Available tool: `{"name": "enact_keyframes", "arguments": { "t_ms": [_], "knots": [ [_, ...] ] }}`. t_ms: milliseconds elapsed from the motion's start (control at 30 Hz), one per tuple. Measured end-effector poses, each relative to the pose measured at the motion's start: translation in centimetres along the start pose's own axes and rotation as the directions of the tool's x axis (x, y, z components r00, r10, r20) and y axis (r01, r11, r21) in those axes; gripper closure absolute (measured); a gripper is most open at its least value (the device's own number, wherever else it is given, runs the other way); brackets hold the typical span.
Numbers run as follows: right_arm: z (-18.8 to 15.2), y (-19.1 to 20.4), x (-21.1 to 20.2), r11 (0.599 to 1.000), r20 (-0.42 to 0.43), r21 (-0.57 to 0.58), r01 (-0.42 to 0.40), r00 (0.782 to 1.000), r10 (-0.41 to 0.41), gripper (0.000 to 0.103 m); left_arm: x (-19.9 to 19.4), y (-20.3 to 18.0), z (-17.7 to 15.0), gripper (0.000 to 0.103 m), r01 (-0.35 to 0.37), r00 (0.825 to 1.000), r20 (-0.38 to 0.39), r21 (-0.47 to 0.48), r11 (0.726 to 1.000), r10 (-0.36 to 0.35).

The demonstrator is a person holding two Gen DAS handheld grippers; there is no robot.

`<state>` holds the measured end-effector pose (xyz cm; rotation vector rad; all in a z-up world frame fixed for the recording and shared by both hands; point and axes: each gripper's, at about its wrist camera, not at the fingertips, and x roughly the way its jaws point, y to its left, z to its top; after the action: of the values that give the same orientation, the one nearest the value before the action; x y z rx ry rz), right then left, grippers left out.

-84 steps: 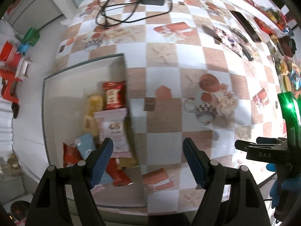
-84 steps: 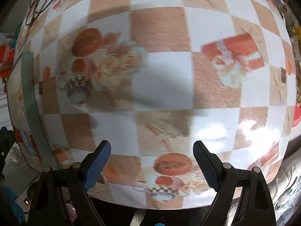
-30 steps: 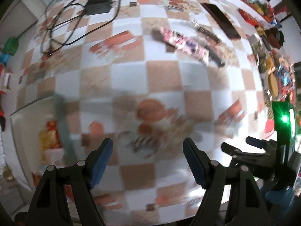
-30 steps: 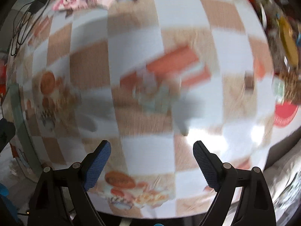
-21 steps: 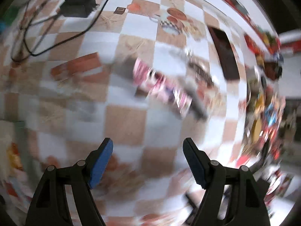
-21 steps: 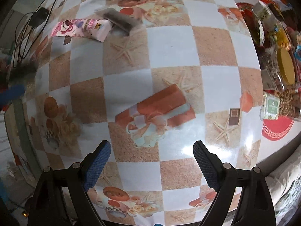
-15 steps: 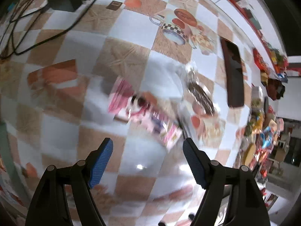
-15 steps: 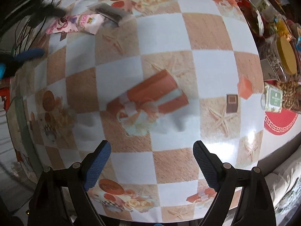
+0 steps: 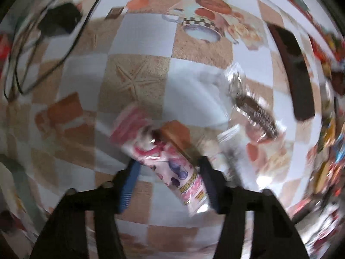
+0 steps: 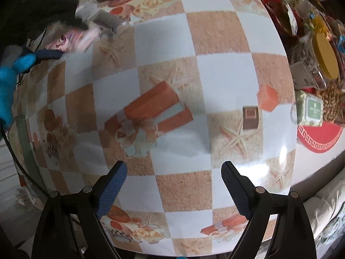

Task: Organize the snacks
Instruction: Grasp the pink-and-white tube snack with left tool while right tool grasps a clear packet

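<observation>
A long pink snack packet (image 9: 163, 157) with cartoon print lies on the checkered tablecloth. My left gripper (image 9: 168, 172) is open and straddles it, one finger on each side, low over the table. A clear-wrapped brown chocolate bar (image 9: 256, 112) lies to the right of it, and a silver wrapped snack (image 9: 228, 151) sits beside my right finger. In the right wrist view the left gripper (image 10: 54, 21) shows at the top left over the pink packet (image 10: 73, 40). My right gripper (image 10: 172, 185) is open and empty above the bare tablecloth.
A black phone (image 9: 295, 73) lies at the right. A black charger with cable (image 9: 58, 21) lies at the far left. A cluttered tray of snacks, a yellow-lidded jar (image 10: 325, 58) and a red mat (image 10: 319, 136) line the right table edge. The bin's rim (image 10: 24, 142) shows at left.
My left gripper has swept away from the bin, across the table, and come down around the pink packet, with its fingers narrowed. My right gripper has drifted rightward over the table, still open.
</observation>
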<state>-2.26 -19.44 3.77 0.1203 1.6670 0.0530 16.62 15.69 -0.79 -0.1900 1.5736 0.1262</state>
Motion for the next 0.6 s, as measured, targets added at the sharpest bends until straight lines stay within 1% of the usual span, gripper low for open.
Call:
{"name": "enact_keyframes", "arguments": {
  "t_ms": [67,100,133,233,333,433,500,533,567,600],
  "knots": [
    [0.8,0.4,-0.2,1.0,0.013,-0.023,0.008,1.0,-0.007,0.013,-0.2,0.2,-0.6,0.068,-0.013,1.0,0.023,0.064,0.998,0.012],
    [1.4,0.6,-0.3,0.999,0.022,-0.037,0.012,1.0,-0.011,0.013,-0.3,0.4,-0.8,0.07,-0.011,0.999,0.031,0.092,0.996,0.008],
    [1.7,0.6,-0.6,0.999,0.028,-0.046,0.013,1.0,-0.012,0.013,-0.4,0.7,-1.1,0.071,-0.012,0.999,0.036,0.126,0.992,0.007],
    [3.9,1.8,-1.0,0.996,0.054,-0.085,0.006,0.999,-0.002,0.013,-0.4,2.2,-2.4,0.071,-0.031,0.999,0.043,0.175,0.984,0.024],
    [6.5,3.4,-1.3,0.991,0.086,-0.131,0.015,0.996,-0.004,0.013,-0.4,4.1,-4.5,0.07,-0.034,0.999,0.04,0.189,0.981,0.026],
    [9.3,5.3,-1.4,0.982,0.11,-0.185,0.031,0.994,-0.01,0.013,-0.4,5.7,-6.3,0.066,-0.04,0.998,0.046,0.195,0.98,0.032],
    [11.0,6.5,-1.2,0.973,0.128,-0.223,0.052,0.992,-0.024,0.013,-0.3,6.4,-6.8,0.056,-0.053,0.998,0.052,0.187,0.981,0.044],
    [11.8,7.2,-1.1,0.968,0.134,-0.241,0.063,0.99,-0.031,0.013,-0.3,6.7,-7.0,0.048,-0.065,0.997,0.058,0.179,0.982,0.055],
    [12.6,7.7,-0.9,0.964,0.139,-0.256,0.073,0.989,-0.038,0.013,-0.3,7.0,-7.1,0.043,-0.068,0.996,0.061,0.173,0.983,0.059],
    [13.1,8.1,-0.8,0.961,0.142,-0.266,0.08,0.989,-0.043,0.013,-0.2,7.2,-7.2,0.042,-0.066,0.997,0.061,0.169,0.983,0.056]
  ]
}}
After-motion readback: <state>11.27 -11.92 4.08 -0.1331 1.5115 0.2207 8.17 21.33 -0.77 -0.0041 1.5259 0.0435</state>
